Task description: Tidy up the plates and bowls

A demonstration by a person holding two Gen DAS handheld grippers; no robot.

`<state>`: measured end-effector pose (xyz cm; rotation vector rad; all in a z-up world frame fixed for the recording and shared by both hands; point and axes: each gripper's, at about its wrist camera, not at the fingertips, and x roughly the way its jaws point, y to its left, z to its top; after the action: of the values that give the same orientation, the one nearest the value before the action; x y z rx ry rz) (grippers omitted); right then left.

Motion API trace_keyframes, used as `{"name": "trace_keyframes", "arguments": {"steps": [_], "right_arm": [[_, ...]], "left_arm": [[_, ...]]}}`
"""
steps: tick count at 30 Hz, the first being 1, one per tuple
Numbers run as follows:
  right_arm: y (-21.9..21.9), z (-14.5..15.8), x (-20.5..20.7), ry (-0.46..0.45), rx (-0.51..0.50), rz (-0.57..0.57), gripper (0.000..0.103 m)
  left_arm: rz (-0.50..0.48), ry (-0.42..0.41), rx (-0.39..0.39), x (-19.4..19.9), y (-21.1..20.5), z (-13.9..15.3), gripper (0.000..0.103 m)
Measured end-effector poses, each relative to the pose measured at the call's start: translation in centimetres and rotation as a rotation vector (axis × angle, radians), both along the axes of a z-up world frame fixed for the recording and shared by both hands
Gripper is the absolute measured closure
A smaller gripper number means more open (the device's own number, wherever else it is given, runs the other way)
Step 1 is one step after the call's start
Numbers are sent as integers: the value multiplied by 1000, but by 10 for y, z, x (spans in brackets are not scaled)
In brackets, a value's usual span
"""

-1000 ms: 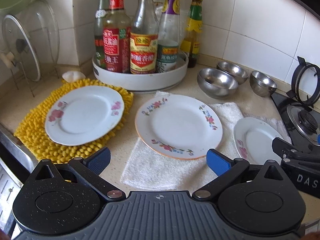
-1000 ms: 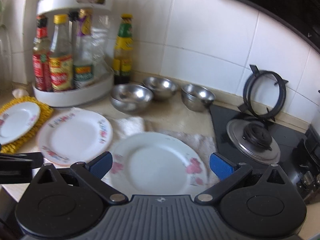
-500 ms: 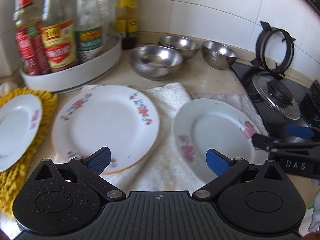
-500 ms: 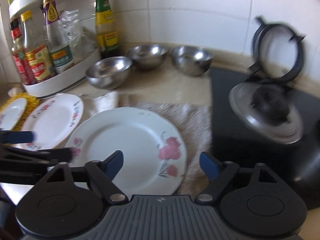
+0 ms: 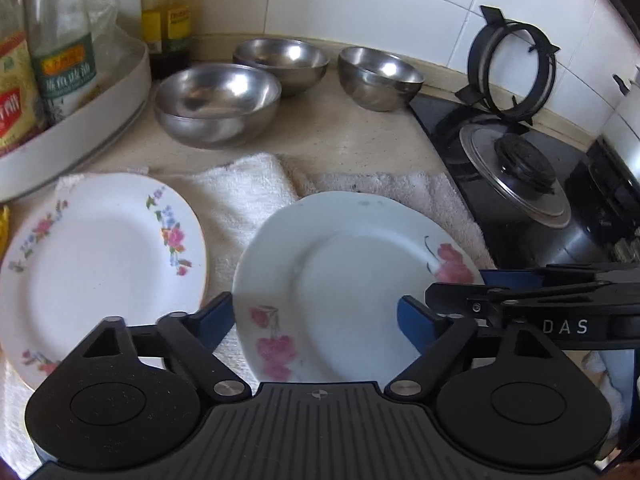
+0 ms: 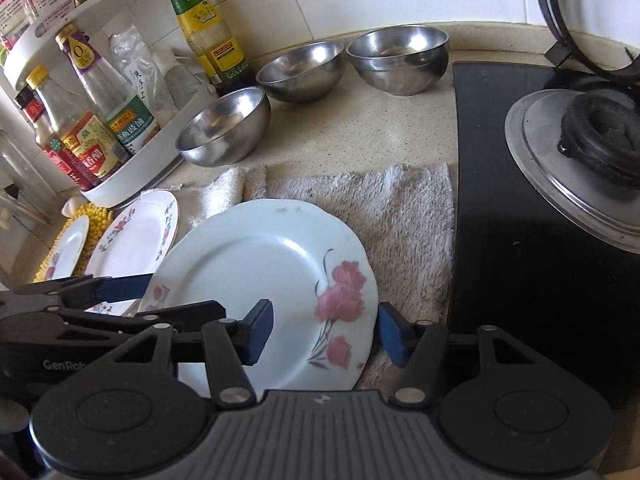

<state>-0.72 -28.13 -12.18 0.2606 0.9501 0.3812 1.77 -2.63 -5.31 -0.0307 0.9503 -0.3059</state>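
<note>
A: Going left to right, what is lying on the table (image 5: 344, 140)?

B: At nine o'clock in the left wrist view, a turntable rack (image 5: 96, 96) is holding sauce bottles; their labels carry Chinese writing too blurred to read. Below it a floral plate (image 5: 100, 256) is resting on a white towel (image 5: 248, 196), probably as padding for drying. At the centre, a rose plate (image 5: 344, 280) is lying on a grey towel (image 6: 400, 208). At twelve o'clock three steel bowls (image 5: 218, 100) are sitting separately, not nested. At three o'clock a hob burner (image 5: 520, 176) is sitting beside a pan support (image 5: 512, 68) propped against the tiles.

A: What are the tongs doing?

B: The left tongs (image 5: 316, 320) are standing wide, having just been closing a little; the rose plate's near-left rim is lying between the pads, apparently unpressed. The right tongs (image 6: 324, 332) have just been closing and are now about half open, straddling the plate's near-right rim, one pad above the face and one just off the edge. I judge no grip is made yet. Both seem to be approaching this one plate to lift it together, likely toward the floral plate for stacking.

A: Any readable writing?

B: "DAS" is showing on the right tool's side, "GenRob" on the left tool's, cut off. In the right wrist view, a purple bottle label (image 6: 82, 54) is showing a large "O".
</note>
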Motion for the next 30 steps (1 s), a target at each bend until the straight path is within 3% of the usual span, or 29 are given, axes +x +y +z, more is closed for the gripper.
{"name": "trace_keyframes", "arguments": {"steps": [4,12,16,22,30], "right_arm": [[-10,4,3,34,31,-1,41],[-28,19,9,19,33,-9,41],[-33,30,10,-68,-8,-24,41],[-21,41,22,-134,-6,41,41],[51,43,42,-139,15,247,41]], "left_arm": [[15,5,0,3,-4,2,9],[1,-38,-8,8,-18,15,9],[6,-28,-17,10,-19,14,11],[122,-79,8,1,8,28,8],[374,-77,60,-21,76,34,5]]}}
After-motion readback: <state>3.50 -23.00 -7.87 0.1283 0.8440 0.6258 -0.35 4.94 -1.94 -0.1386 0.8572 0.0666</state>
